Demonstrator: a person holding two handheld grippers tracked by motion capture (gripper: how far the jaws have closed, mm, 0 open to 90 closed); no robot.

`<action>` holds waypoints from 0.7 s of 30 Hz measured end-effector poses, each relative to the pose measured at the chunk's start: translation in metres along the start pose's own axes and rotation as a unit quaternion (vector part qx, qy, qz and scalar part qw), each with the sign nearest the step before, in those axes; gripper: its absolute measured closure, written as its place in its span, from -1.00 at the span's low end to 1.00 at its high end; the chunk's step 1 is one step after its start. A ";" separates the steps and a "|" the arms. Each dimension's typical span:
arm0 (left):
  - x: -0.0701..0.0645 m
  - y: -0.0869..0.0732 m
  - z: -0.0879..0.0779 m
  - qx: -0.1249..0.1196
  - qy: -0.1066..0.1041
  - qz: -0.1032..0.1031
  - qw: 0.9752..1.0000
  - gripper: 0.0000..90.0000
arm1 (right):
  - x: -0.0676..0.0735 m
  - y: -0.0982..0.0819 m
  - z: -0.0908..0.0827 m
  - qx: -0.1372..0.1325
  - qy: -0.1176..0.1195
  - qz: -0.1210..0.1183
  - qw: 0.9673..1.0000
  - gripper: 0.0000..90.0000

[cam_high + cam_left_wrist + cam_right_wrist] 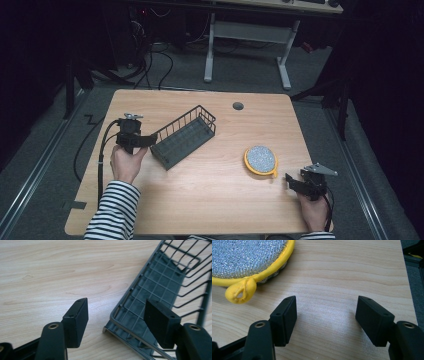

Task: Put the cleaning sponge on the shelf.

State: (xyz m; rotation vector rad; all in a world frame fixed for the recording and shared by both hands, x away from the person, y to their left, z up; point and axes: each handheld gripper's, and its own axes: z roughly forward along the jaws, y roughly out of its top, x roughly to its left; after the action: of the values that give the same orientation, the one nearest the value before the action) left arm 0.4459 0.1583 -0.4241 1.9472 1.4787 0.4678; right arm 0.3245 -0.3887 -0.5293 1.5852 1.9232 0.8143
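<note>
High view: your left gripper (142, 141) sits at nine o'clock on the table (200, 210), jaws spread wide across the near corner rim of the dark wire basket (184, 136), one pad outside it, one over its floor. At four o'clock lies the round silver scrubber (260, 159) with yellow edging. Your right gripper (295, 182), at five o'clock, gapes empty just beside the scrubber's loop (240, 291).

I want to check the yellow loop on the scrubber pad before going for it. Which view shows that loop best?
The right gripper view: the loop sits close and sharp at the pad's yellow rim, up-left of the open right gripper. The high view shows the whole pad, its loop too small to make out.
</note>
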 end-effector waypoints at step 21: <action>-0.005 -0.002 0.020 0.044 -0.014 0.001 0.999 0.40 | 0.000 0.000 0.000 -0.001 0.002 0.004 1.000 -0.25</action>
State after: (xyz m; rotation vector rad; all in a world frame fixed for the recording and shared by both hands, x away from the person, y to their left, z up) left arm 0.4555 0.1484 -0.4400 2.0151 1.5032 0.3785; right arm 0.3242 -0.3890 -0.5293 1.5923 1.9200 0.8223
